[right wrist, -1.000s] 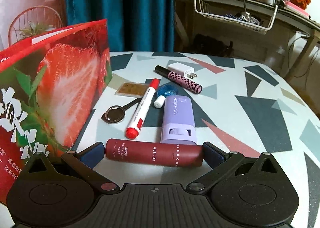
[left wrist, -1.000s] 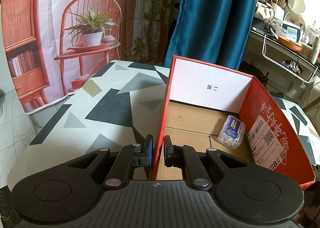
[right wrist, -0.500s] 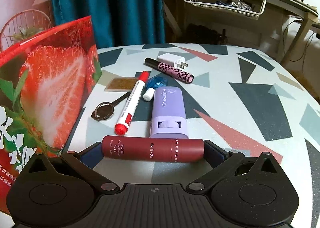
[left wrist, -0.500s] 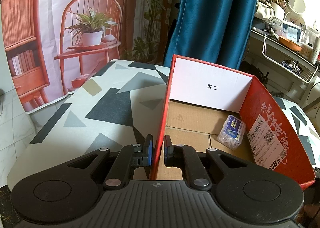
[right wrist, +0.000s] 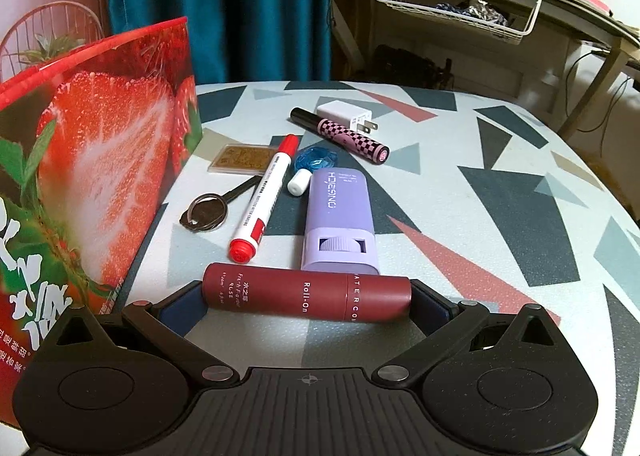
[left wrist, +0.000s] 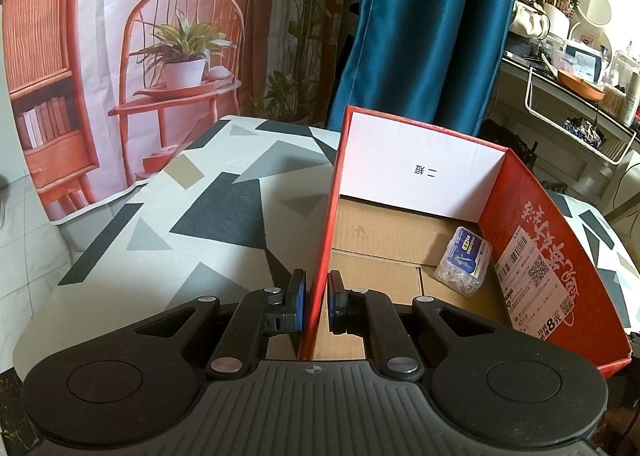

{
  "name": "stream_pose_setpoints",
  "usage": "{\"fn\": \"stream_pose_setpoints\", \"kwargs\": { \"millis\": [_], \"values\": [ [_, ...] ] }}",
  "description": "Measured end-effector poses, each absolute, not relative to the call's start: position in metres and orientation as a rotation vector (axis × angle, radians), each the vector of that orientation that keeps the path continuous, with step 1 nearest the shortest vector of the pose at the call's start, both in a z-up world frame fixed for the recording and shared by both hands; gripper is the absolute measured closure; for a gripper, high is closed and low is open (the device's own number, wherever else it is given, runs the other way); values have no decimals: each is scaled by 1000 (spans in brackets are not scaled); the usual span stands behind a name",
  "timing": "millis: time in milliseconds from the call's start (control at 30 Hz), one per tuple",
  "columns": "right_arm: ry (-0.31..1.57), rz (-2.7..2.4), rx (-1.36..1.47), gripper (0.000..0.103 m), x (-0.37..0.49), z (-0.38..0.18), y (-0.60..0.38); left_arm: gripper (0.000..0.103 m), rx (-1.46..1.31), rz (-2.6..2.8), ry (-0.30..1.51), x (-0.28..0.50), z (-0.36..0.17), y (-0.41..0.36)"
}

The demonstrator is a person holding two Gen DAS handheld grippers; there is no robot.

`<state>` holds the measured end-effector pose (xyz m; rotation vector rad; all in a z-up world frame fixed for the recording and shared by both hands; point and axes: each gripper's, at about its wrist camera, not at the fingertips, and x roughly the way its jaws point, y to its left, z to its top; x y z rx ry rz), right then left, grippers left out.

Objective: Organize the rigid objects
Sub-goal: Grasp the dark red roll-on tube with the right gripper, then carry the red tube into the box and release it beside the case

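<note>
One maroon tube (right wrist: 306,298), "Roll-On", purple "HOJESNO" stick (right wrist: 339,215)

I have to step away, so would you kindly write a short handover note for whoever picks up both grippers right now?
Left gripper: jaws closed on the near left wall of the red box, steadying it.
Right gripper: jaws wide, one at each end of the maroon roll-on tube, which lies crosswise; whether it is lifted is unclear.
Done: one small clear packet lies in the box.
Left on the table: purple stick, red marker, checkered tube, white charger, key, gold card, blue piece, small white cap.
</note>
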<state>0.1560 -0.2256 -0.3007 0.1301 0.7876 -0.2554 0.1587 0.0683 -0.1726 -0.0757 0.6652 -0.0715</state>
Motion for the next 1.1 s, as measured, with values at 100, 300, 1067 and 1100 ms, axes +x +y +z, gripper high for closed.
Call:
{"fn": "stream_pose_setpoints", "kwargs": {
  "millis": [100, 300, 1067, 1100],
  "values": [
    [806, -254, 127, 0, 158, -299, -226, 91, -77, -72, 666, 159, -173, 68],
    [822, -251, 136, 2, 156, -297, -230, 91, -76, -73, 666, 159, -173, 68],
    [616, -23, -105, 5, 173, -215, -234, 92, -98, -83, 673, 160, -173, 71],
    [590, 2, -134, 5, 178, -207, -233, 92, -98, -83, 672, 160, -173, 71]
  ]
}}
